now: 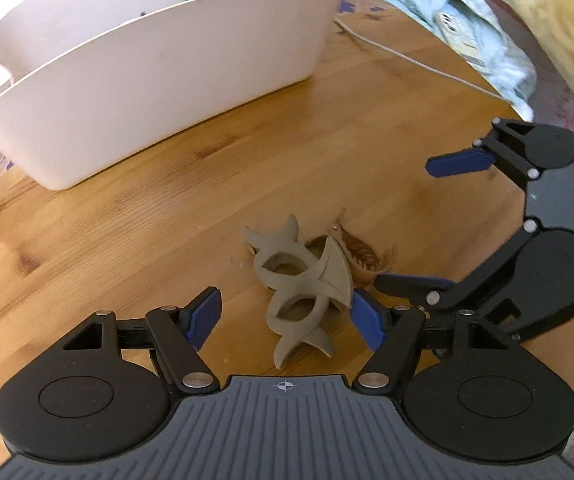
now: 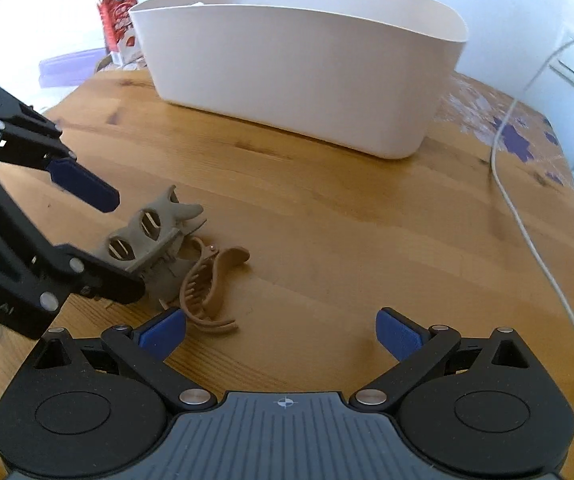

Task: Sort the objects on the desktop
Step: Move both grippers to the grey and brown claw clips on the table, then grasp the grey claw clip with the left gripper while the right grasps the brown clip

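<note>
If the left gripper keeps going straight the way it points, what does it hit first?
Probably the grey hair claw, which lies between the open jaws of the left gripper; depth is unclear.

Soft daylight fills both views, blown out white at the right wrist view's upper left. Fisheye bending curves the edges; the far bedding (image 1: 487,20) blurs.

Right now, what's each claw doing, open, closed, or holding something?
Left claw: open, straddling the grey hair clip, not gripping it.
Right claw: open, holding nothing; the brown hair clip lies by its left finger.
</note>
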`<action>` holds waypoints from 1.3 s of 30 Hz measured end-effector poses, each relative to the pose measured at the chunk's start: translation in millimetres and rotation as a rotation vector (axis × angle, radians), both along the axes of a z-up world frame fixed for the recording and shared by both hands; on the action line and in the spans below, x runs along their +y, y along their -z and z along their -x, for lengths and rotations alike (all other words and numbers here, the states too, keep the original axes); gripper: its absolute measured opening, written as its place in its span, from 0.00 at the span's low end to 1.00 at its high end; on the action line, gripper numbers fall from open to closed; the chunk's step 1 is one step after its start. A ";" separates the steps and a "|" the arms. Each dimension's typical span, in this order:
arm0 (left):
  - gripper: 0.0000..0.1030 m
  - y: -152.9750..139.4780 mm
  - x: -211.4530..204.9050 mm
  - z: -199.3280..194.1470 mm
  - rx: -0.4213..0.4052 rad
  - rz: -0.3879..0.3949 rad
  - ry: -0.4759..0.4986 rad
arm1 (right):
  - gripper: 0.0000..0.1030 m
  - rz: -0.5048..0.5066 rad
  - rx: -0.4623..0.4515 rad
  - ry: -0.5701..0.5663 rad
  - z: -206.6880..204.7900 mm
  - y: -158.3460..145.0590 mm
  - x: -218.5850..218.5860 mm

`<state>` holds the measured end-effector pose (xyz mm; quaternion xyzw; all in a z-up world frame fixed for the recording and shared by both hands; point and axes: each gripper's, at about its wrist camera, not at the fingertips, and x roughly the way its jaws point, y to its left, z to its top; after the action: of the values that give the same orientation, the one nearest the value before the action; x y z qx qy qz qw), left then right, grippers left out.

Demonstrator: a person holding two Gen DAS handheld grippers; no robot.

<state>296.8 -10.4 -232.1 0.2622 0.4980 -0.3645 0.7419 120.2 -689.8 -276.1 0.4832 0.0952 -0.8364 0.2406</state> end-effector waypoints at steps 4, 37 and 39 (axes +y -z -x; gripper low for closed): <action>0.70 2.8 -0.2 -7.5 -0.018 -0.024 -0.059 | 1.00 -0.024 0.003 0.011 7.3 2.7 -1.7; 0.55 5.1 6.5 -55.1 -0.047 0.009 -0.289 | 0.36 -0.012 0.040 0.056 22.1 5.4 -26.3; 0.50 3.0 7.5 -56.8 -0.031 0.011 -0.289 | 0.25 -0.016 0.040 0.051 20.5 4.0 -25.8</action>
<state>353.5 -2.9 -235.1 0.1894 0.5171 -0.2525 0.7956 99.7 -715.6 -280.1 0.4707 0.0944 -0.8509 0.2135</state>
